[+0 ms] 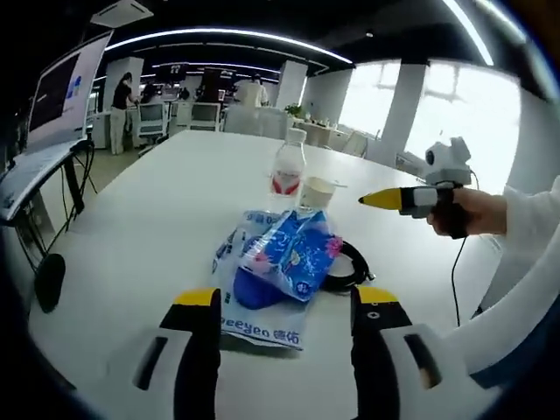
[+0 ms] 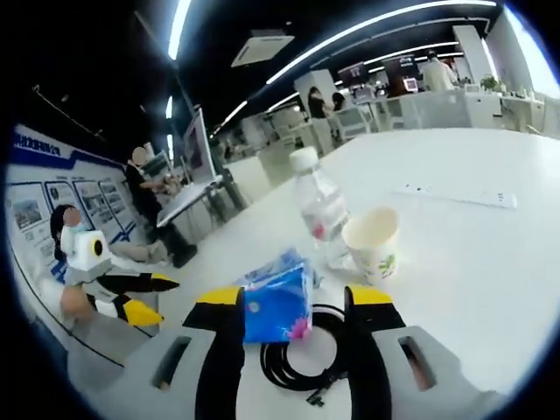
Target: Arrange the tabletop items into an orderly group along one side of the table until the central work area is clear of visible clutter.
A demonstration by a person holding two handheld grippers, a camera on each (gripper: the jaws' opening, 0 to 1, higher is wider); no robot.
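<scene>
Big open-plan office, ceiling strip lights, desks with monitors and people standing at the back. Long white table (image 1: 140,227) mostly bare; a white power strip (image 2: 455,196) lies far out on it. Clutter sits bunched together: blue tissue packs (image 1: 284,258) on a flat printed bag, black coiled cable (image 2: 306,354) beside them, water bottle (image 1: 287,169) and paper cup (image 2: 374,242) just behind. Left gripper (image 1: 284,302) jaws spread, empty, tissue packs just ahead of them. Right gripper (image 2: 293,302) jaws spread, empty, over the cable.
</scene>
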